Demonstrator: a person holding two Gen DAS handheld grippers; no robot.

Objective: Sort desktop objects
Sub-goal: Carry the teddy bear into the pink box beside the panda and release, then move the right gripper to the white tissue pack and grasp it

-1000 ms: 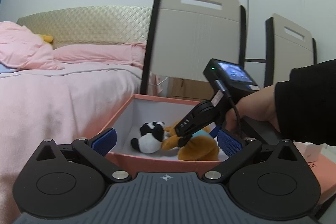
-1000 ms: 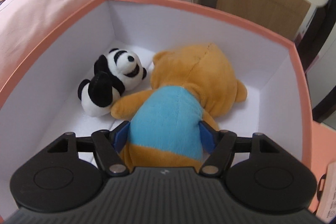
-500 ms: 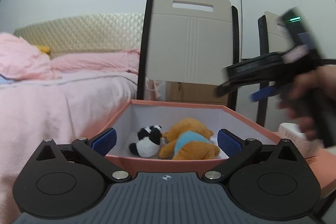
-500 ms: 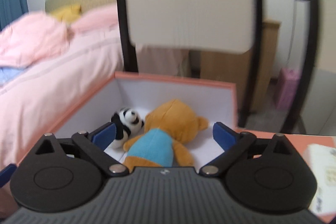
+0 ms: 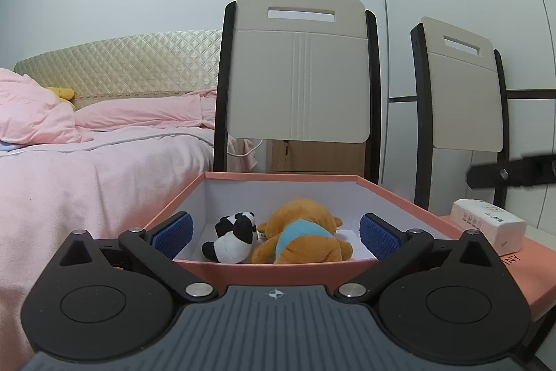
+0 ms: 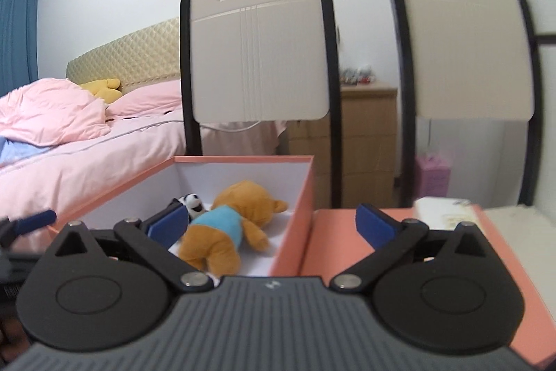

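An open pink box (image 5: 278, 266) with white inner walls holds a small panda plush (image 5: 232, 237) and an orange bear plush in a blue shirt (image 5: 302, 237), both lying down. The box (image 6: 295, 197), the bear (image 6: 226, 225) and part of the panda (image 6: 193, 201) also show in the right wrist view. My left gripper (image 5: 276, 232) is open and empty, just in front of the box. My right gripper (image 6: 271, 225) is open and empty, raised behind the box's right wall. A part of the right gripper (image 5: 510, 175) shows at the right edge of the left wrist view.
A flat pink lid (image 6: 347, 232) lies right of the box with a white tissue pack (image 5: 488, 223) on it. Two chairs (image 5: 299, 72) stand behind the desk. A bed with pink bedding (image 5: 87, 162) is on the left. A wooden cabinet (image 6: 365, 145) stands behind.
My right gripper let go of the bear inside the box, opened, and drew up and back to the right. The bear now lies beside the panda. My left gripper stayed open.
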